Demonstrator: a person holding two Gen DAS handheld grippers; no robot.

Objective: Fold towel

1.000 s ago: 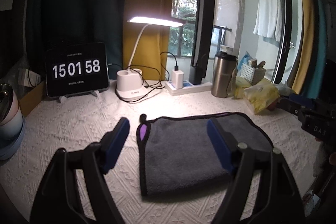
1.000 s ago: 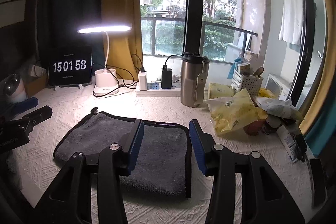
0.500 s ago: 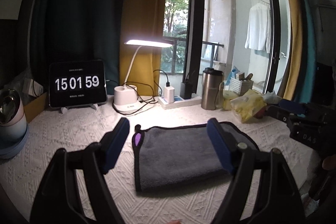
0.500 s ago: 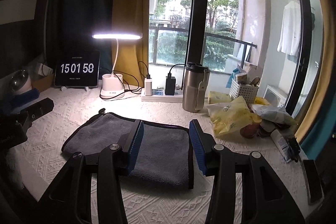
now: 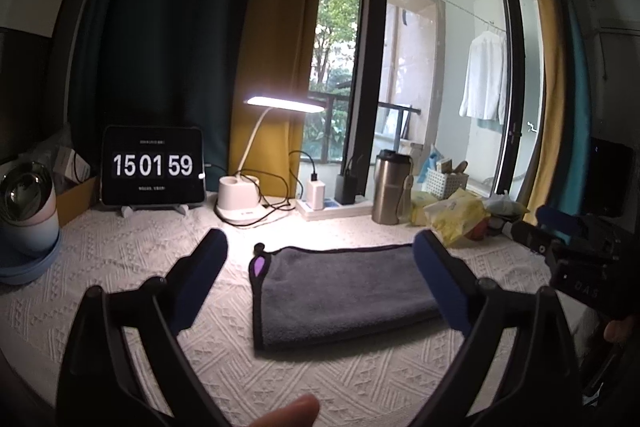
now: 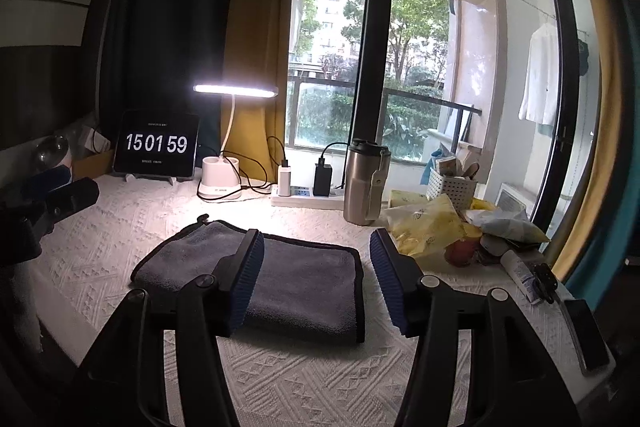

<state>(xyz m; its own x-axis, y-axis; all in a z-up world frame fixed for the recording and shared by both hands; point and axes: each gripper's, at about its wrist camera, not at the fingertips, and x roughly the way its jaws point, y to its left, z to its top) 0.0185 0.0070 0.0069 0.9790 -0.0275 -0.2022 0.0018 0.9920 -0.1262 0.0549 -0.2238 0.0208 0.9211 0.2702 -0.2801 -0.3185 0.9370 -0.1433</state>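
Lying: folded grey towel (image 5: 344,291) lay flat on the white cloth (image 5: 120,267), long axis left to right.
Left gripper (image 5: 320,263): fingers wide apart, raised, towel beyond them, untouched.
Right gripper (image 6: 316,267): fingers apart, raised, towel's right part between and beyond them.

Grey towel (image 5: 344,291) lies flat, apparently folded, purple tag (image 5: 259,265) at corner.
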